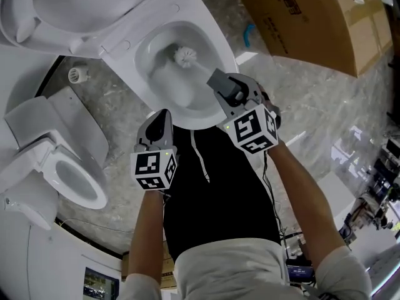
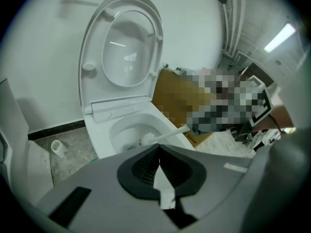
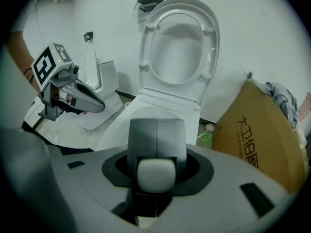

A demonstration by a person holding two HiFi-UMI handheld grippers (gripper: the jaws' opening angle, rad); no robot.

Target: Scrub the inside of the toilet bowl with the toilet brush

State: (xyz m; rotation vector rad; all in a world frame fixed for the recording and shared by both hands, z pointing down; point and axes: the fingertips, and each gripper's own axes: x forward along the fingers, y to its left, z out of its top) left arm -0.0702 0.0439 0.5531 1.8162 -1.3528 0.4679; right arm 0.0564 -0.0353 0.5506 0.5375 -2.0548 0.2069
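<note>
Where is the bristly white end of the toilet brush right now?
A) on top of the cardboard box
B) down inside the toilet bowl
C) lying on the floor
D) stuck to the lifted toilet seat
B: the head view shows the toilet brush with its bristly end down inside the toilet bowl, while the right gripper clamps its handle.

You wear a pale short-sleeved shirt (image 1: 225, 269) and black drawstring trousers (image 1: 215, 192). Your grey left tool (image 1: 163, 114) and right tool (image 1: 216, 78) carry black-and-white marker cubes (image 1: 251, 129).
</note>
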